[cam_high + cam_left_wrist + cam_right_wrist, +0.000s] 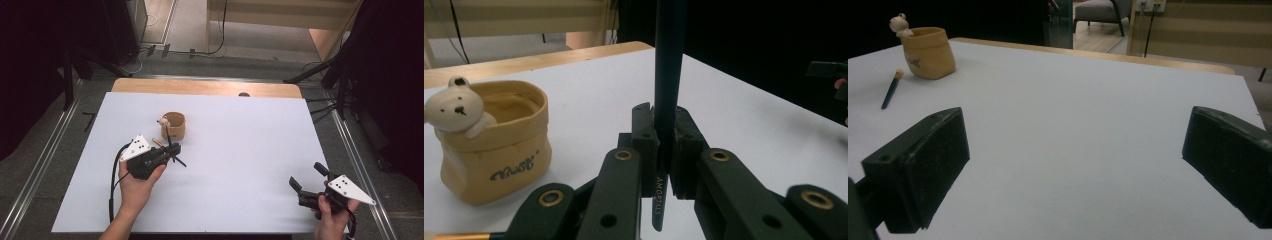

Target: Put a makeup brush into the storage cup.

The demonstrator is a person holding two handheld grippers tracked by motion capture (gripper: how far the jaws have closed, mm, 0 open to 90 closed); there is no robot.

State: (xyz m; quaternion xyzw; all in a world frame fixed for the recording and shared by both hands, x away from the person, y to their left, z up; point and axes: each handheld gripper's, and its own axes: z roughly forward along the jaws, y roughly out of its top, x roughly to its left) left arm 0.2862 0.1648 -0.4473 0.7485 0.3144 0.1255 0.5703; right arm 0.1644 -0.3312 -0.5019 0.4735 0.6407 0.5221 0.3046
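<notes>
A tan pouch-shaped pot (173,125) with a small white bear on its rim stands left of the table's middle. In the left gripper view the pot (494,145) sits close by on the left. My left gripper (172,150), just in front of the pot, is shut on a dark pencil (669,75) that stands upright between its jaws (668,130). Another dark pencil (891,89) with a light wooden end lies on the sheet beside the pot (928,52). My right gripper (307,175) is near the front right corner, open (1078,160), with nothing between its pads.
A white sheet (240,150) covers the table, with a wooden edge (205,87) showing at the back. Dark stands and cables (330,75) line both sides on the floor. Between the two grippers the sheet is bare.
</notes>
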